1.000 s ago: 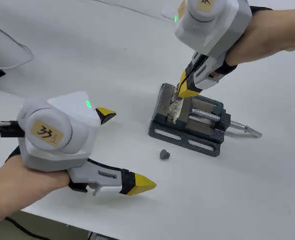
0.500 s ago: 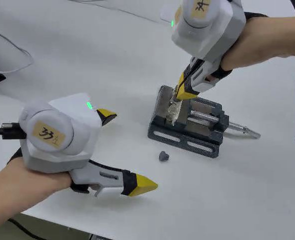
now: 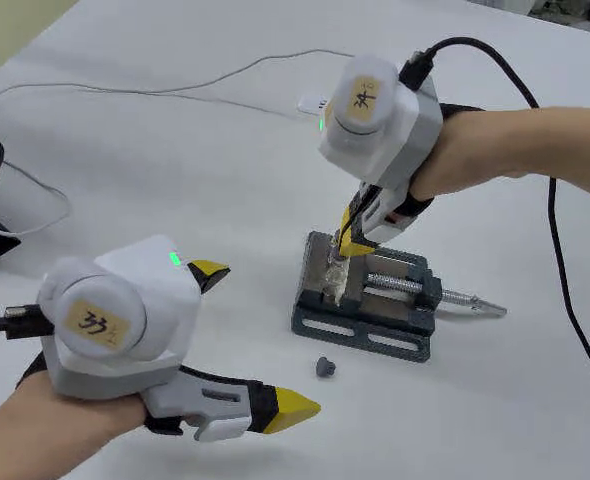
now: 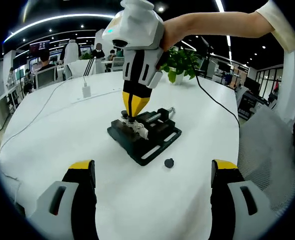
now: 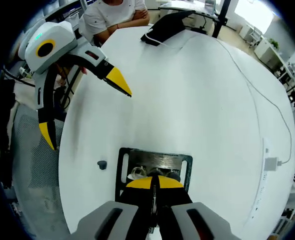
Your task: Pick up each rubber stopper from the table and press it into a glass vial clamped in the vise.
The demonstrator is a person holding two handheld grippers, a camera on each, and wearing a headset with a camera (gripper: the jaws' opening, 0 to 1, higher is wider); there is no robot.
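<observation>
Tongs first: the right tongs point(image 3: 353, 240), yellow-tipped, have their tips drawn together with no gap that I can make out. They point steeply down onto the mouth of the vial in the vise. In the left gripper view I see a small dark bit just under those tips. I cannot tell whether it is a stopper, nor whether the tips pinch it.

The left tongs point(image 3: 256, 338), yellow-tipped, are spread wide and hold nothing. They hover low over the near part of the desk, well apart from the vise and aimed toward it.

Container 1: small dark grey metal bench vise point(image 3: 360, 335), standing flat on the desk, with its silver screw rod point(image 3: 472, 300) sticking out to my right. Contents: one clear glass vial point(image 3: 337, 276), upright, clamped between the vise's two jaws.

Container 2: the vial itself. I cannot make out its contents, because the right tongs cover its mouth.

Loose item: one small dark grey rubber stopper point(image 3: 324, 367), lying on the bare desk just in front of the vise without touching it, between the vise and the left tongs.

Surface: white desk point(image 3: 175, 170). On it lies a thin white cable point(image 3: 175, 88), across the far side. A black cable point(image 3: 550, 200) trails from the housing of the right tongs.
</observation>
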